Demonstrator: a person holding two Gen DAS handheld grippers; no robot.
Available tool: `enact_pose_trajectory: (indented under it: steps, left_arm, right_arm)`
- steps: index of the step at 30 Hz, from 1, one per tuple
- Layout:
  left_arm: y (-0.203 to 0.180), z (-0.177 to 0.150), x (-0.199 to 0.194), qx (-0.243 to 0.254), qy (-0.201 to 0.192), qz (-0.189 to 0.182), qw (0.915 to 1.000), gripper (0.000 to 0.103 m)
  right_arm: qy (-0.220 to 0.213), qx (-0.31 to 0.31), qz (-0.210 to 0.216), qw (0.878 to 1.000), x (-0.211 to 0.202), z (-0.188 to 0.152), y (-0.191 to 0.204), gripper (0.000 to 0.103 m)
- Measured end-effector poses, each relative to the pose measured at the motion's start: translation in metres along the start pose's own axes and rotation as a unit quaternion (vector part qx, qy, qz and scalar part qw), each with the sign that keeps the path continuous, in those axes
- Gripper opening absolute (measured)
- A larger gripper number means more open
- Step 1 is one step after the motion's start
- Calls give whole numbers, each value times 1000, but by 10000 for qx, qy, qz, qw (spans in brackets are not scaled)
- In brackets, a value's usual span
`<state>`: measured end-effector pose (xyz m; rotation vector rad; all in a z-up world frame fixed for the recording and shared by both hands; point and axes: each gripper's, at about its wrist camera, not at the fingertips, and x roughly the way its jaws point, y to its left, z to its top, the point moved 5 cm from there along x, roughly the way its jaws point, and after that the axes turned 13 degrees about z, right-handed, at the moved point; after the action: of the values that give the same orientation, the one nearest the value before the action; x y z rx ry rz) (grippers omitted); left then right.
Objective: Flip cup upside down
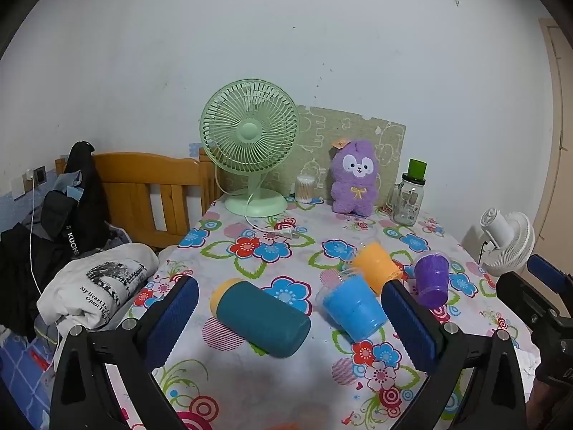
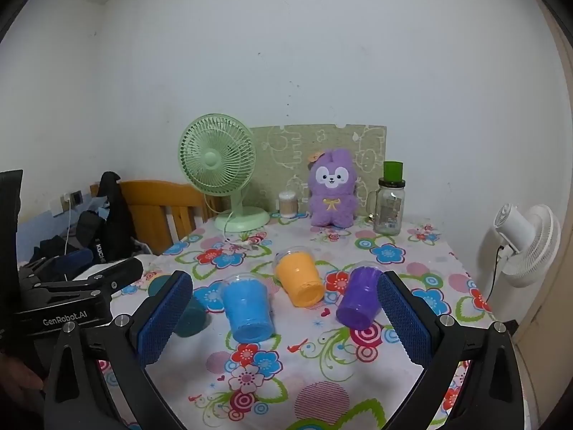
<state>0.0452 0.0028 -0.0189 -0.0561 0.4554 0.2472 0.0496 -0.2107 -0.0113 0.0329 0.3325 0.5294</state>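
On the floral tablecloth (image 1: 250, 376): blue cup (image 1: 352, 306), orange cup (image 1: 374, 265), purple cup (image 1: 431, 279), all tipped over
Left gripper (image 1: 290, 319): jaws wide apart, holding nothing
Right gripper (image 2: 284, 319): jaws wide apart, holding nothing

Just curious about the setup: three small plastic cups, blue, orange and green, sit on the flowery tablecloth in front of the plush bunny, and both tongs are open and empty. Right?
Nearly. The third small plastic cup is purple, not green, as the right wrist view shows. The blue plastic cup and orange plastic cup are there on the flowery tablecloth, before the purple plush bunny, and both the left tongs and right tongs are open and empty.
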Motion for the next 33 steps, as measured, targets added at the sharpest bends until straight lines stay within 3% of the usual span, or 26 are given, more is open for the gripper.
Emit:
enact_pose_trajectory:
  steps: [33]
  left_arm:
    - [-8,-6,6,15,42,22,10000,103]
  right_arm:
    - [97,109,-19,9999,6,-1,-6,103]
